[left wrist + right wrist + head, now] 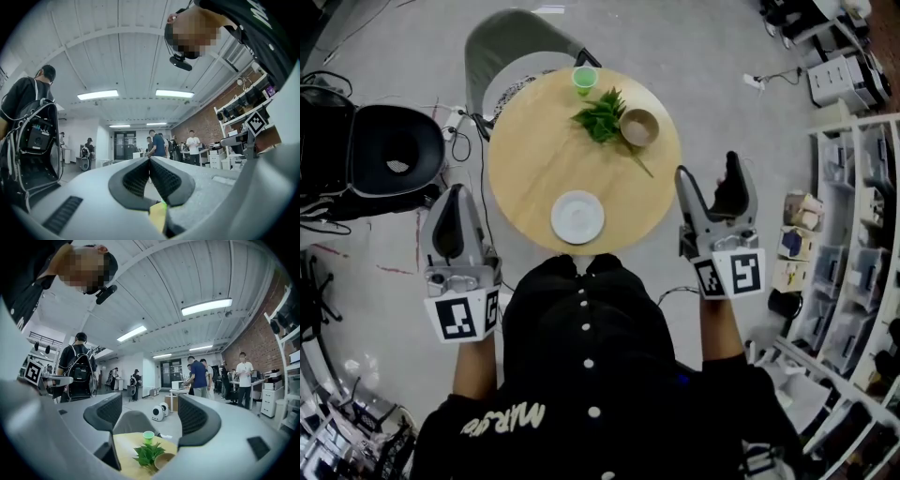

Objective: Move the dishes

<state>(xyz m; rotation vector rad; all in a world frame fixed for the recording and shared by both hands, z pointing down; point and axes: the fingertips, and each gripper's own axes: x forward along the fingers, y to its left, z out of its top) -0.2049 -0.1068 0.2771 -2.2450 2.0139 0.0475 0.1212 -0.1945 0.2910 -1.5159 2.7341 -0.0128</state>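
Centrally, a round wooden table bears a smooth white plate.

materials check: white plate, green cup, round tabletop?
White plate: smooth, plain white with a faint sheen, likely ceramic or melamine. Green cup: bright uniform green, thin rim, probably plastic. Round tabletop: pale matte surface with faint grain, wood or wood-look laminate.

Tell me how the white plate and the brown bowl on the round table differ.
The white round plate is flat and wide; the brown round bowl is deeper and narrower across. The plate lies alone near the person's edge of the round wooden table; the bowl stands on the far side, beside the green leafy sprig. Both are round, upright and look empty.
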